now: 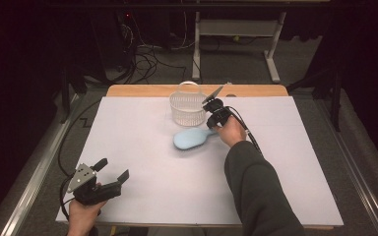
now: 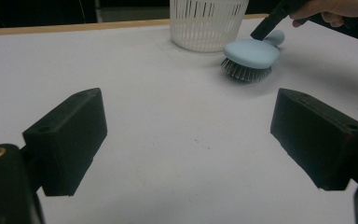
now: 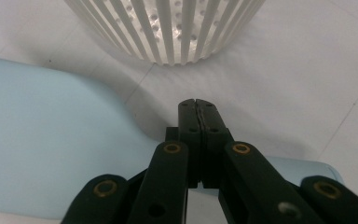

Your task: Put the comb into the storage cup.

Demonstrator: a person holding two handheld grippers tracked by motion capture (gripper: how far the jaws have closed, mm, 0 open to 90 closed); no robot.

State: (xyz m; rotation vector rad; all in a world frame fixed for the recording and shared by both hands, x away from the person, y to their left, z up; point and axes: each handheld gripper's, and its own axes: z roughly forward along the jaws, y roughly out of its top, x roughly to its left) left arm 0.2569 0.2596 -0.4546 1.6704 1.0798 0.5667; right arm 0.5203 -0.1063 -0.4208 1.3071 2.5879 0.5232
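I'm resting the right gripper [image 3: 197,105], jaws pressed together w/ nothing between, over the handle of a light, stiff, slippery-looking plastic hairbrush [image 1: 191,138] beside the basket [image 1: 187,109]; I'd be gripping that narrow handle; left gripper [image 1: 114,169] sitting w/ jaws apart.

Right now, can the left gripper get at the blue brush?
Probably yes: bare table lies between the open left gripper and the blue brush, though the shut right gripper sits over its handle.

A pale blue hairbrush [image 1: 191,138] is seen lying on the white desk [image 1: 142,162], bristles down, its smooth oval back turned up. Dark bristles [image 2: 244,71] are visible beneath the head. Its short handle [image 2: 275,36] is pointed away towards the far right, just beside a white slatted basket [image 1: 187,109].
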